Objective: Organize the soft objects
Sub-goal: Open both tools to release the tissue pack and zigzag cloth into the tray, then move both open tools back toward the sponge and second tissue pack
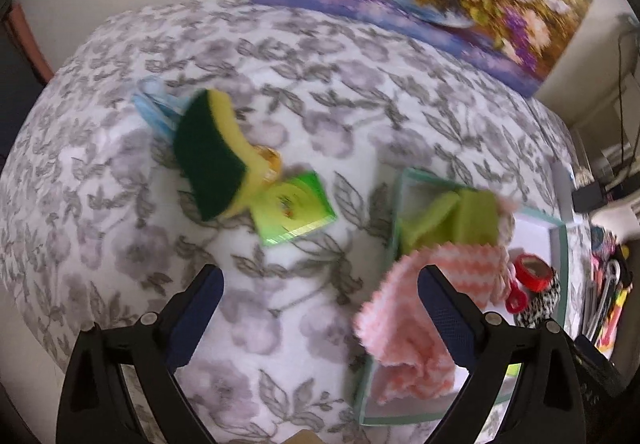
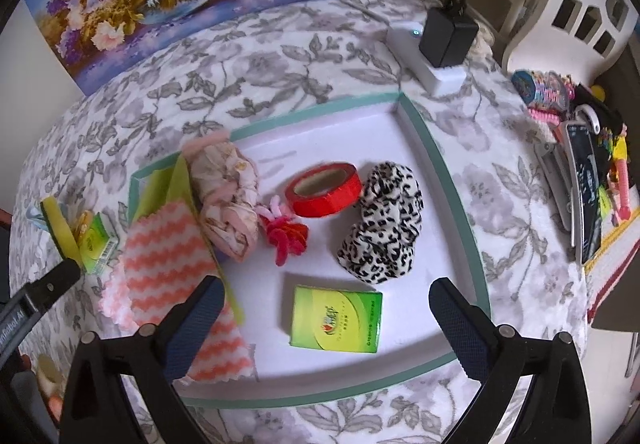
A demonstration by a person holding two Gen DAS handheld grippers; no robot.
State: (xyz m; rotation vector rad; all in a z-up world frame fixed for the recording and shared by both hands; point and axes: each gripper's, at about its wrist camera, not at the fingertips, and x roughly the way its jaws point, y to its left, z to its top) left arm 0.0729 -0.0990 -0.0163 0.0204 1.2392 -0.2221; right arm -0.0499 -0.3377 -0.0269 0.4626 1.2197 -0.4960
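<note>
Left gripper point(image 1: 320, 296): jaws apart, empty, above the flowered cloth beside the tray's left edge.
Right gripper point(image 2: 326, 308): jaws apart, empty, over the tray point(image 2: 460, 199).
Pink cloth point(image 2: 168, 256): draped over the tray's left edge.
Sponge point(image 1: 212, 155): outside the tray, well to its left.

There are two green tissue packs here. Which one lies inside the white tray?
The green tissue pack between the right claw's open fingers lies flat in the white tray. The other green pack sits outside on the floral cloth, beside the sponge.
</note>
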